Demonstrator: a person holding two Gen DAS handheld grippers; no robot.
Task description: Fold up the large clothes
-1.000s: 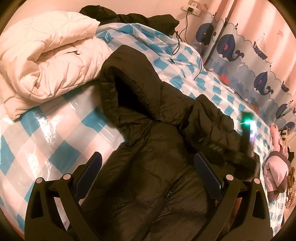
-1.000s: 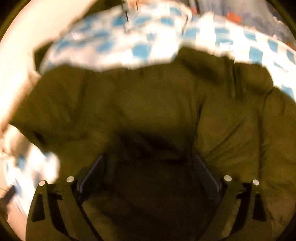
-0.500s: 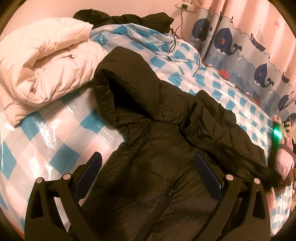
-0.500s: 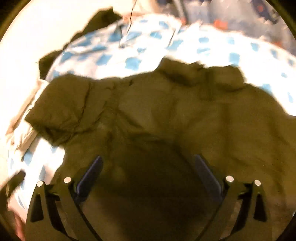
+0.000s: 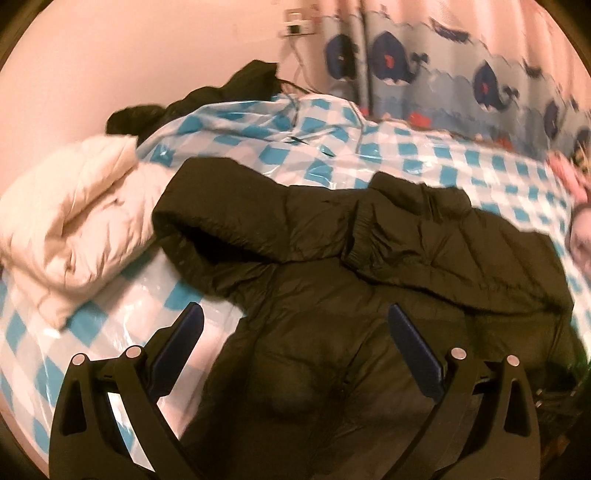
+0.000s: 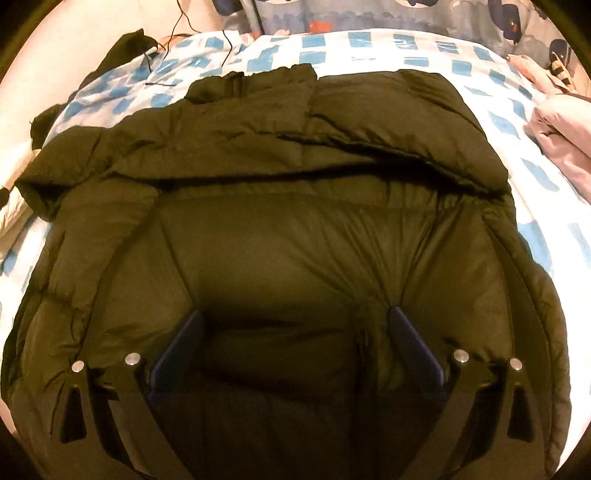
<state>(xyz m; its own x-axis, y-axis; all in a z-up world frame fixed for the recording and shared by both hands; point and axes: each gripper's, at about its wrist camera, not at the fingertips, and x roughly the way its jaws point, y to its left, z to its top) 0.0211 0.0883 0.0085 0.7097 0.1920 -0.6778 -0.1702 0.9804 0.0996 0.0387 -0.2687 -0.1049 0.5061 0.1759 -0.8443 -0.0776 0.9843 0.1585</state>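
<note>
A dark olive puffer jacket lies spread on a bed with a blue-and-white checked plastic cover. Its hood points toward the left, and one sleeve is folded across the chest. In the left wrist view my left gripper hangs open above the jacket's front, near the zip. In the right wrist view the jacket fills the frame, the sleeve lying across it. My right gripper is open, low over the jacket body, with its fingertips against the fabric and nothing pinched.
A cream quilted garment is bundled at the left beside the hood. Another dark garment lies at the bed's far edge by the wall, with cables near it. A whale-print curtain hangs behind. Pink fabric sits at the right.
The right gripper has let go of the sleeve, now laid across the chest, and come down low over the jacket body. The left gripper's view has swung, staying open above the jacket.
</note>
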